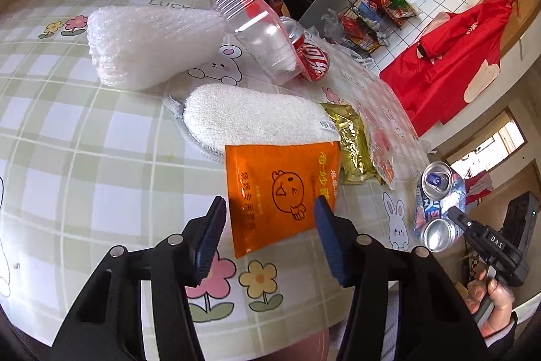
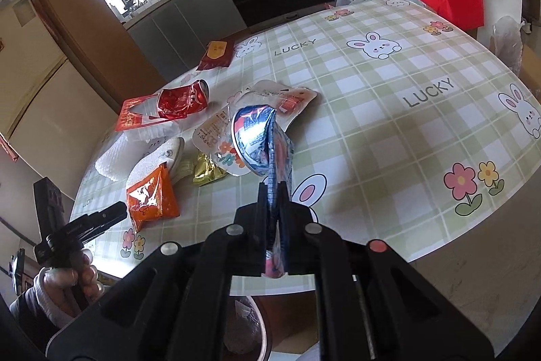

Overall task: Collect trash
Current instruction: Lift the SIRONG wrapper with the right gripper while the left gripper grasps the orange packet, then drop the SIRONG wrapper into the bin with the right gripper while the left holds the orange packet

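My left gripper (image 1: 270, 208) is open just above the near end of an orange packet (image 1: 280, 192) on the round table. My right gripper (image 2: 274, 188) is shut on a crushed blue can (image 2: 260, 141), held above the table's near edge; it also shows in the left wrist view (image 1: 436, 205). Further trash lies on the table: a gold wrapper (image 1: 353, 144), a clear printed wrapper (image 1: 382, 151), a crushed red can (image 1: 312, 54), a clear plastic box (image 1: 260, 29) and a bubble-wrap bundle (image 1: 145, 43). A white cloth (image 1: 257, 117) overlaps the orange packet's far end.
The table (image 2: 422, 110) has a green plaid cloth with rabbits. A dark red packet (image 2: 216, 54) lies at its far edge. A bin with trash (image 2: 243, 327) sits below the near edge. Kitchen cabinets, a wire rack and a red garment stand behind.
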Tool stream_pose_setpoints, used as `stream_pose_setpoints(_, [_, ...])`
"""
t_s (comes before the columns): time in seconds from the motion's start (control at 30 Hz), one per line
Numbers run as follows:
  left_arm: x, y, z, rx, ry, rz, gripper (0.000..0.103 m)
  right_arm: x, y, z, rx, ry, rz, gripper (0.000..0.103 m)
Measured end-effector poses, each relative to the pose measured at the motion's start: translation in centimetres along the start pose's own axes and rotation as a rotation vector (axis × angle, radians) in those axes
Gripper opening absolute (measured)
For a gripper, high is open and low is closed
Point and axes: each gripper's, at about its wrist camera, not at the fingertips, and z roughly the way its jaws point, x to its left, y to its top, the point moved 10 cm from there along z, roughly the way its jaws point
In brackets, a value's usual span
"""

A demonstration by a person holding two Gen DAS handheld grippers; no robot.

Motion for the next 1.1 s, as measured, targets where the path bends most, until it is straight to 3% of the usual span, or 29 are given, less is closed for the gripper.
stream_pose_setpoints(0.47, [0.1, 0.8, 2.1, 0.052, -0.025, -0.023, 0.052, 0.6, 0.0, 0.8, 0.022, -0.003, -0.013, 0.010])
stream_pose_setpoints(0.53, [0.3, 0.3, 2.1, 0.087, 0.034, 0.018, 0.033, 0.8, 0.0, 0.8, 0.021, -0.005, -0.013, 0.010])
stream_pose_setpoints(0.63, [0.3, -0.4, 1.3, 0.114, 0.026, 0.004, 0.021, 1.1, 0.0, 0.5, 0.015, -0.006, -0.013, 0.010])
stream_pose_setpoints(0.73, [-0.2, -0.7, 0.0, 0.101, -0.015, -0.005, 0.014, 1.5, 0.1, 0.2, 0.009, -0.003, -0.017, 0.010])
stream_pose_setpoints(0.93, [-2.7, -1.0, -3.6, 0.014, -0.049, 0.093, 0.005, 3.1, 0.2, -0.7, -0.005, 0.015, -0.042, 0.010])
stream_pose_setpoints(1.1, [-4.1, -0.7, -6.9, -0.067, -0.071, 0.126, 0.003, 4.9, 0.2, -1.7, -0.020, 0.038, -0.074, 0.010])
